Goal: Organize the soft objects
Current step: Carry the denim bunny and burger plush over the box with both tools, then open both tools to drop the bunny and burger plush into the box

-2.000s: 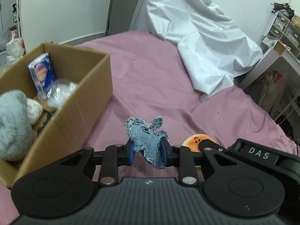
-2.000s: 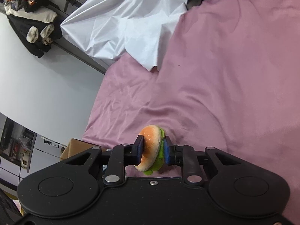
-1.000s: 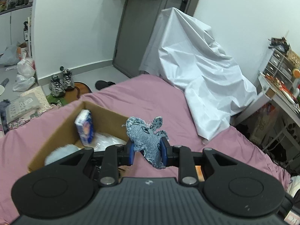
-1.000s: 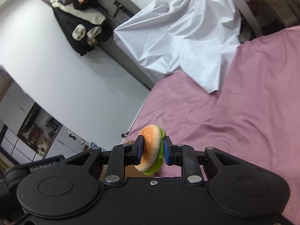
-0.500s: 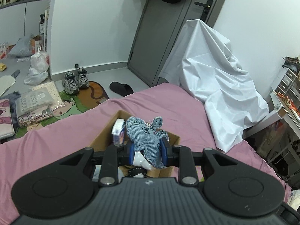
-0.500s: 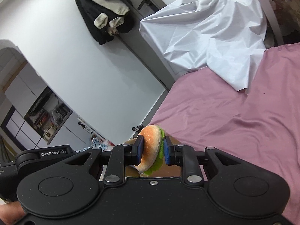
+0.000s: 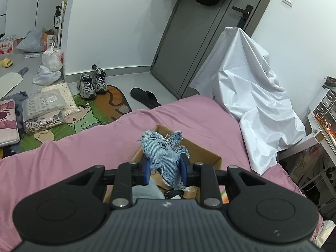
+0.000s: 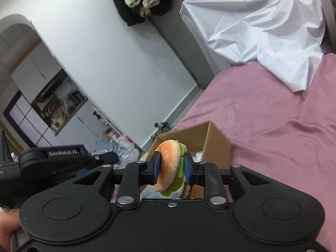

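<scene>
My left gripper (image 7: pixel 166 171) is shut on a blue denim soft toy (image 7: pixel 164 156) and holds it above the open cardboard box (image 7: pixel 201 154) on the pink bed. A grey plush (image 7: pixel 147 191) lies in the box under it. My right gripper (image 8: pixel 171 169) is shut on a plush burger (image 8: pixel 170 163) with orange bun and green lettuce, held above the same box (image 8: pixel 214 140). The left gripper's black body (image 8: pixel 63 157) shows at the left of the right wrist view.
The pink bedsheet (image 7: pixel 63 157) surrounds the box. A white sheet (image 7: pixel 256 105) drapes over something at the bed's far side. Shoes (image 7: pixel 92 83), bags and a mat lie on the floor beyond the bed edge. A desk (image 7: pixel 323 130) stands at the right.
Both grippers have risen and moved over the box, each still holding its toy. The box has shifted from the left to directly under the fingers.
</scene>
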Demonstrator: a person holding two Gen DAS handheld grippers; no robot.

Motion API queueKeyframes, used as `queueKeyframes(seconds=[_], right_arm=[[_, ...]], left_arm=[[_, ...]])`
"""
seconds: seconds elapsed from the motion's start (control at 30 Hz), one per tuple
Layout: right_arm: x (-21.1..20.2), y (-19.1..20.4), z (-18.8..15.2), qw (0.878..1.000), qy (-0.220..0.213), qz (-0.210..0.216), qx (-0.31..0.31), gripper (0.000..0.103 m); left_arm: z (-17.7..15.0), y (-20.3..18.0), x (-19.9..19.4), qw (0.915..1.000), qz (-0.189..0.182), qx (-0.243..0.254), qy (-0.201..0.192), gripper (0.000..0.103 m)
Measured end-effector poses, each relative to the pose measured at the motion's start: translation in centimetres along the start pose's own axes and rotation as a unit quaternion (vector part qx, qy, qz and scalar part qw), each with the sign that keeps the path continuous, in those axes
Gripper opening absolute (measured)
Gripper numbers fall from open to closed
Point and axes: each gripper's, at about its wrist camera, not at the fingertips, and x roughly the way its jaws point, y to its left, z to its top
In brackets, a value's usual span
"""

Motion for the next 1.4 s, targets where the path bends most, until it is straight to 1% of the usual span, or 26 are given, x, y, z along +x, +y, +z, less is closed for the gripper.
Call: queueKeyframes(seconds=[0.1, 0.23, 0.43, 0.57, 0.73, 0.9, 1.0, 1.07, 1.1, 1.17, 1.2, 1.23, 1.27, 1.4], right_arm=[[-0.2, 0.3, -0.1, 1.0, 0.007, 0.0, 0.005, 0.031], [-0.9, 0.4, 0.2, 1.0, -0.003, -0.002, 0.008, 0.034], [-1.1, -0.2, 0.2, 1.0, -0.004, -0.014, 0.02, 0.035], [-0.8, -0.6, 0.0, 1.0, -0.003, -0.021, 0.021, 0.043], [-0.5, -1.5, -0.1, 0.999, 0.002, -0.023, 0.028, 0.043], [-0.7, -1.8, 0.1, 0.999, -0.003, -0.019, 0.034, 0.043], [-1.0, -1.9, 0.2, 0.999, -0.006, -0.017, 0.037, 0.044], [-1.3, -2.0, 0.3, 0.999, -0.009, -0.017, 0.04, 0.046], [-1.4, -2.0, 0.4, 0.999, -0.01, -0.017, 0.041, 0.046], [-1.7, -1.9, 0.6, 0.999, -0.013, -0.016, 0.039, 0.051], [-1.9, -1.8, 0.7, 0.999, -0.015, -0.015, 0.037, 0.053], [-2.1, -1.6, 0.7, 0.999, -0.017, -0.015, 0.036, 0.058], [-2.3, -1.5, 0.8, 0.999, -0.018, -0.015, 0.035, 0.063], [-2.9, -0.9, 0.9, 0.999, -0.021, -0.015, 0.024, 0.069]], left_arm=[[0.0, 0.4, 0.0, 1.0, -0.001, 0.002, 0.008, 0.027], [-0.3, 0.3, 0.2, 0.9997, -0.008, 0.008, 0.02, 0.027], [-0.9, -0.5, 0.5, 0.9993, -0.016, 0.017, 0.03, 0.027], [-1.0, -0.9, 1.0, 0.9991, -0.014, 0.021, 0.033, 0.027], [-1.2, -1.6, 2.1, 0.9987, -0.011, 0.031, 0.038, 0.027], [-1.5, -2.7, 2.5, 0.9978, -0.01, 0.052, 0.041, 0.033], [-1.6, -3.0, 2.3, 0.9975, -0.005, 0.058, 0.039, 0.044], [-1.6, -3.1, 2.0, 0.9975, 0.004, 0.062, 0.033, 0.057], [-1.7, -3.1, 1.8, 0.9974, 0.009, 0.066, 0.029, 0.06], [-1.7, -3.1, 1.4, 0.9971, 0.017, 0.07, 0.025, 0.071], [-1.7, -3.1, 1.2, 0.9968, 0.023, 0.072, 0.023, 0.074], [-1.6, -3.2, 1.0, 0.9965, 0.03, 0.075, 0.022, 0.078], [-1.6, -3.2, 0.8, 0.9961, 0.036, 0.078, 0.021, 0.082], [-1.1, -3.1, -0.2, 0.995, 0.048, 0.086, 0.016, 0.09]])
